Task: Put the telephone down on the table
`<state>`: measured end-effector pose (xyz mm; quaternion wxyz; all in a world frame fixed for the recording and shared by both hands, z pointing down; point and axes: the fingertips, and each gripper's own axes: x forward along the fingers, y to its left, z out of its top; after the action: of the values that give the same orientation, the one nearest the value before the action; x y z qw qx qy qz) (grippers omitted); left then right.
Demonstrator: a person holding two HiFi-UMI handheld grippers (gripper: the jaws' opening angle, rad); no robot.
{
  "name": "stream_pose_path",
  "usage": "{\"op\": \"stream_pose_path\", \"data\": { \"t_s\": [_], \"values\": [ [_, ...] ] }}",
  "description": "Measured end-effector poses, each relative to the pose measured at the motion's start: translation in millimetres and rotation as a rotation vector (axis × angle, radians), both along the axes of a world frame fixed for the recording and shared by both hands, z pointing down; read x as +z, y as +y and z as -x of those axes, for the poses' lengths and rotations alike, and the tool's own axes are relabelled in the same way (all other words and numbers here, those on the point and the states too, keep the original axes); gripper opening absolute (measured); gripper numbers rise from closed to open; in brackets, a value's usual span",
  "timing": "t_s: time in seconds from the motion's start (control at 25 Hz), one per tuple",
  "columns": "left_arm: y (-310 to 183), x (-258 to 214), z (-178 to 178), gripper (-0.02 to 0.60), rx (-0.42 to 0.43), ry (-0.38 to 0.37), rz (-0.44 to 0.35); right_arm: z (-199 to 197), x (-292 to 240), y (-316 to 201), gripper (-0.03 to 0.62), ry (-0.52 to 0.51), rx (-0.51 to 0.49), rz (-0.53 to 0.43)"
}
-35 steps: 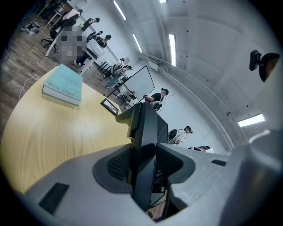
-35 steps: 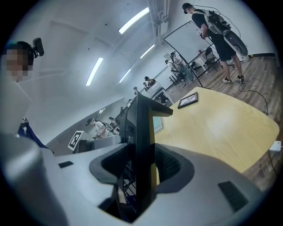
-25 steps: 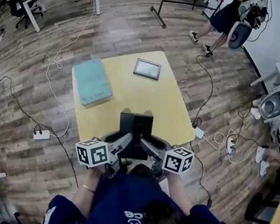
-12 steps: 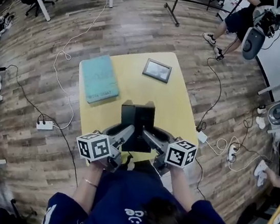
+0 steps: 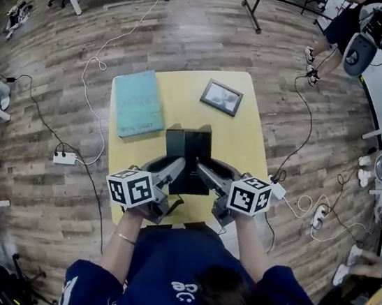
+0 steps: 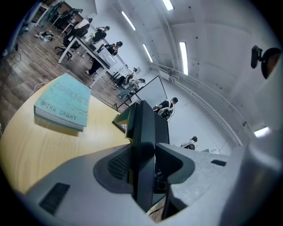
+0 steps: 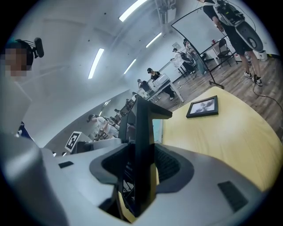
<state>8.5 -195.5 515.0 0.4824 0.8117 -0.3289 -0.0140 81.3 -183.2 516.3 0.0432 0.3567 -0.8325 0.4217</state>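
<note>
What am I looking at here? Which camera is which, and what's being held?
No robot arm: a person holds a two-jaw gripper in each hand; the marker cubes are part of them. The head view looks steeply down from the person's head; the two gripper views ride on the grippers, looking along their jaws. The left gripper and right gripper each clamp one side of the black telephone, over the near end of the yellow table. On it lie a teal book and a framed picture.

I see the telephone [image 5: 187,151] as smooth black plastic, slightly glossy; the table [image 5: 238,144] top matt, pale wood-grain; the book [image 5: 137,102] cover matt paper.
</note>
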Motion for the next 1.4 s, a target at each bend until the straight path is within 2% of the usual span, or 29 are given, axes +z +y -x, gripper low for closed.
{"op": "stream_pose_path", "data": {
  "t_s": [0.32,0.92,1.4],
  "values": [
    [-33,11,-12,0.164,-0.035,-0.004,0.023,-12,11,-35,0.190,-0.019,-0.037,0.022],
    [-77,63,-21,0.164,-0.107,0.012,0.140,-22,59,-85,0.189,-0.018,-0.096,0.124],
    [-98,102,-23,0.164,-0.123,-0.042,0.203,-24,100,-107,0.189,-0.046,-0.121,0.210]
  ]
}}
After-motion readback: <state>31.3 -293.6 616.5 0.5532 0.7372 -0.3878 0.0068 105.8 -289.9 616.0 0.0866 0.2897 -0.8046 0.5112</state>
